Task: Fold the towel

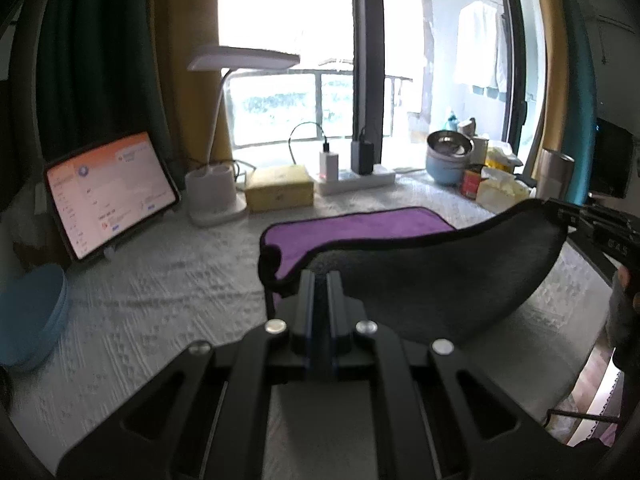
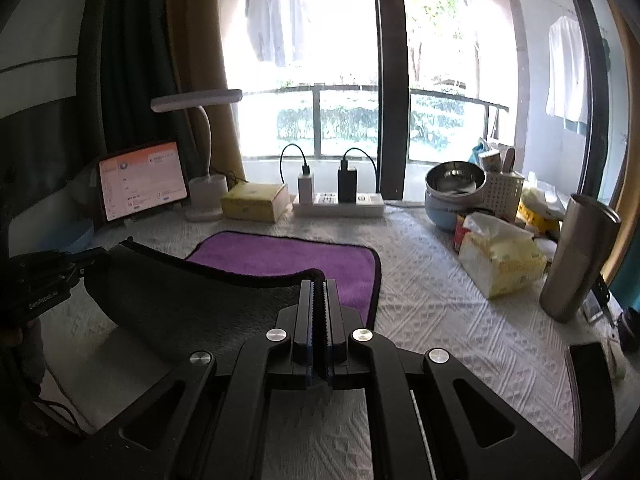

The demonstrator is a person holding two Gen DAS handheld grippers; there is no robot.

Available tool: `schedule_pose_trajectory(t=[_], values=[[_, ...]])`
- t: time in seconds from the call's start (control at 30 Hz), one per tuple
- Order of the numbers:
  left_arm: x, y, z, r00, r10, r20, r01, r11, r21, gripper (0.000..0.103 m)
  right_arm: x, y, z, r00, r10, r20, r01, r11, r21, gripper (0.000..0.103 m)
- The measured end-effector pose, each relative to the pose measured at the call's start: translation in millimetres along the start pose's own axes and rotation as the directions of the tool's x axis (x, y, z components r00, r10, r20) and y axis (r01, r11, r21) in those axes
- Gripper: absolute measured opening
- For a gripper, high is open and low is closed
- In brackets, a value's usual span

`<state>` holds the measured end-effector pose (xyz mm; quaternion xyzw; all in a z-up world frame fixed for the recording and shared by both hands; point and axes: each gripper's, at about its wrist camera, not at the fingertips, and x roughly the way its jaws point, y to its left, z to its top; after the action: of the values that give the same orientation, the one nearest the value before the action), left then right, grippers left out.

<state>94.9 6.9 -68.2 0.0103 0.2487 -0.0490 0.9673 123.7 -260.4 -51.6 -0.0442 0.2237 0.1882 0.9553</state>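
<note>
The towel (image 1: 360, 226) is purple on top with a dark grey underside and black trim; its far half lies flat on the white quilted table cover. My left gripper (image 1: 320, 280) is shut on the near left corner. My right gripper (image 2: 319, 286) is shut on the near right corner. Both hold the near edge lifted above the table, so the grey underside (image 2: 192, 300) sags between them and faces me. The right gripper also shows at the right edge of the left wrist view (image 1: 592, 220), and the left gripper shows at the left edge of the right wrist view (image 2: 60, 268).
Behind the towel stand a tablet (image 1: 110, 192), a white desk lamp (image 1: 218, 196), a yellow box (image 1: 279, 190) and a power strip with chargers (image 2: 340, 202). To the right are stacked bowls (image 2: 454, 192), a tissue pack (image 2: 500, 264), a steel tumbler (image 2: 576, 256). A blue lid (image 1: 28, 316) lies left.
</note>
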Motion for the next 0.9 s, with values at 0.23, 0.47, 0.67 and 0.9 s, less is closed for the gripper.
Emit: schedule_pose_trajectory(t=[0.23, 0.47, 0.67, 0.9], values=[[7, 2, 14, 1.0, 0.001, 0.028, -0.002, 1.0, 0.008, 0.006, 5, -2, 16, 0.999, 0.001, 0.041, 0.0, 1.0, -0.011, 0.005], [15, 9, 30, 0.999, -0.005, 0.046, 0.005, 1.0, 0.001, 0.005, 14, -5, 33, 0.997, 0.004, 0.072, -0.002, 0.999, -0.032, 0.005], [21, 11, 47, 0.997, 0.008, 0.081, -0.011, 0.999, 0.04, 0.006, 21, -6, 45, 0.995, -0.001, 0.097, 0.006, 0.999, -0.053, 0.005], [38, 13, 60, 0.995, 0.008, 0.098, -0.013, 0.999, 0.045, 0.006, 33, -6, 57, 0.994, -0.007, 0.109, 0.015, 0.997, -0.069, 0.005]])
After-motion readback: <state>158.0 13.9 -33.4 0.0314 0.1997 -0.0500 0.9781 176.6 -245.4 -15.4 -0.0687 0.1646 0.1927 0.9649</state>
